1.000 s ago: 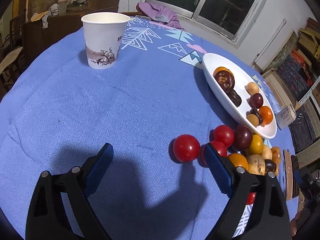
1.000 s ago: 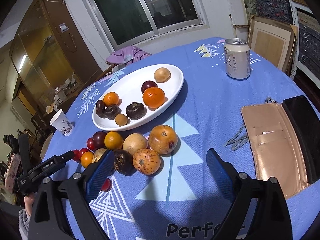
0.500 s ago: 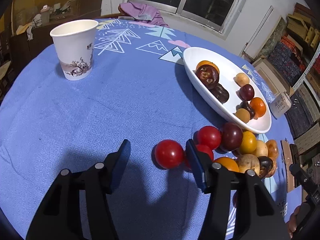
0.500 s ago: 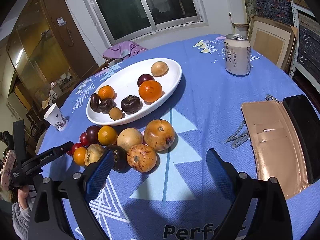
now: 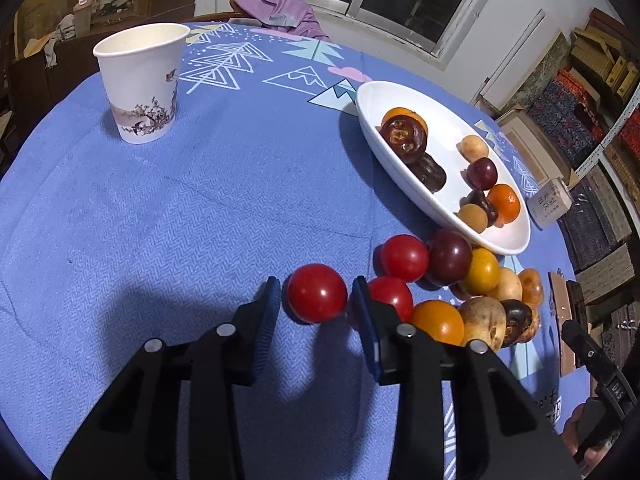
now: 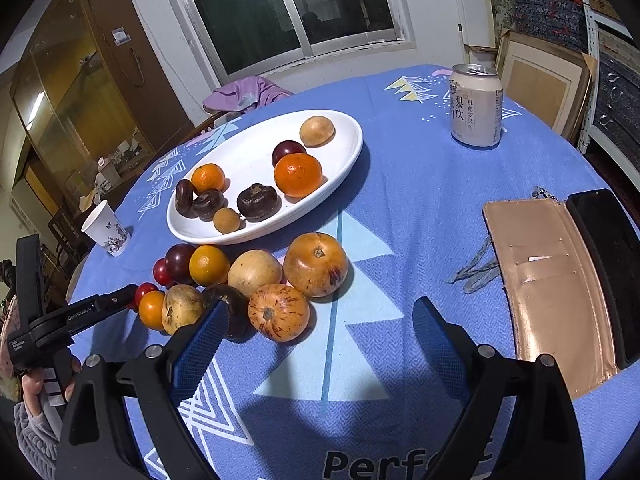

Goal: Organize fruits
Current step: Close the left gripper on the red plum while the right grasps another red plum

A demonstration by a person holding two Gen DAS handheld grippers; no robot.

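1. Left tool point(image 5: 316, 300): we hold it low over the blue desk point(image 5: 200, 220). Its jaws have just been closing, and a red fruit point(image 5: 317, 293) sits between the blue pads point(image 5: 269, 320). The pads sit right at its sides; we cannot tell whether they press on it yet.
2. Right tool point(image 6: 320, 332): released, jaws wide, nothing between them, hanging above the cloth's pale tree print. Its left pad stands in front of a dark fruit point(image 6: 234, 314).
3. Pile on the desk, just beside the red fruit: two more red ones point(image 5: 404, 258), a dark plum point(image 5: 450, 256), small oranges point(image 5: 436, 320), a tan fruit point(image 5: 482, 320). The right view adds two large speckled ones point(image 6: 316, 264) at its near edge.
4. Plate point(image 6: 256, 156), white and oval, just beyond the pile: two oranges point(image 6: 298, 174), dark wrinkled fruits point(image 6: 258, 202), a plum point(image 6: 289, 150), two tan rounds point(image 6: 317, 131).
5. Wallet point(image 6: 548, 280), open, with a phone point(image 6: 608, 264) at its edge, at the right of the right view.
6. Cup point(image 5: 140, 84), paper, upright, well apart from the fruit.
7. Can point(image 6: 476, 106), upright, far side of the desk.
8. Purple cloth point(image 5: 276, 10) on a chair past the desk, beneath the window point(image 6: 296, 8).
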